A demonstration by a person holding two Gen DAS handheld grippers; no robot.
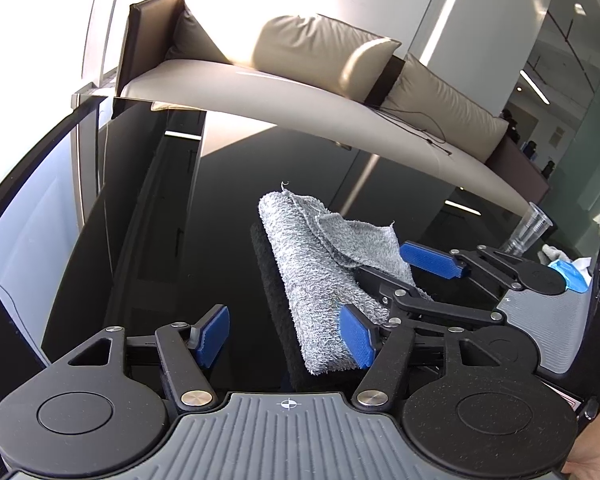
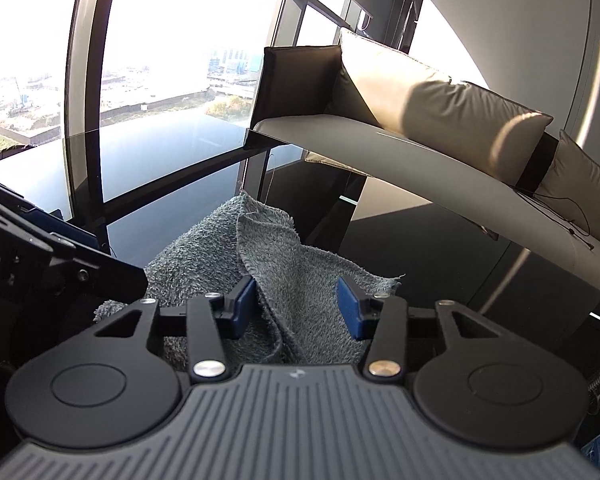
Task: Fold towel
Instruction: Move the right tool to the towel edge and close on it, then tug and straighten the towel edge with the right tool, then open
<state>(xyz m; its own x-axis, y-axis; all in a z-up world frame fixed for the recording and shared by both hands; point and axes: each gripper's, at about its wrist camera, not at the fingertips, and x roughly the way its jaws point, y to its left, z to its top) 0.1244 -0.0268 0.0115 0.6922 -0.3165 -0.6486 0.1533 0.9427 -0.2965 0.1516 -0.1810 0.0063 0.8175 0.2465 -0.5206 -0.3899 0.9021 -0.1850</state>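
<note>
- Sofa [image 1: 268, 80]: beige seat with cushions, dark armrest at its left end; it runs across the far side of the scene, beyond the desk. A thin black cable lies on the seat toward its right end.
- Window [image 2: 160, 60]: large glazed panes with dark frames at the far left, bright daylight outside.
- Desk [image 1: 180, 220]: glossy black top — it mirrors the sofa and the window frames.
- Towel [image 1: 320, 280]: grey terry cloth lying on the desk in a long folded bundle, running from near to far. One loose flap [image 2: 300, 272] is turned back across the top of the bundle toward the right, its frayed corner pointing right.
- Left tool [image 1: 286, 338]: fingers spread wide apart, gripping nothing. Its right blue pad [image 1: 356, 338] sits against the near end of the towel; its left blue pad [image 1: 214, 334] stands over bare desk, apart from the cloth.
- Right tool [image 2: 296, 308]: fingers apart, set on either side of the turned-back flap — the cloth lies between the blue pads [image 2: 350, 308] but is not clamped. In the left wrist view this tool enters from the right and reaches over the bundle.
- Plastic cup [image 1: 528, 230]: clear, standing on the desk at the far right, well apart from the towel.
</note>
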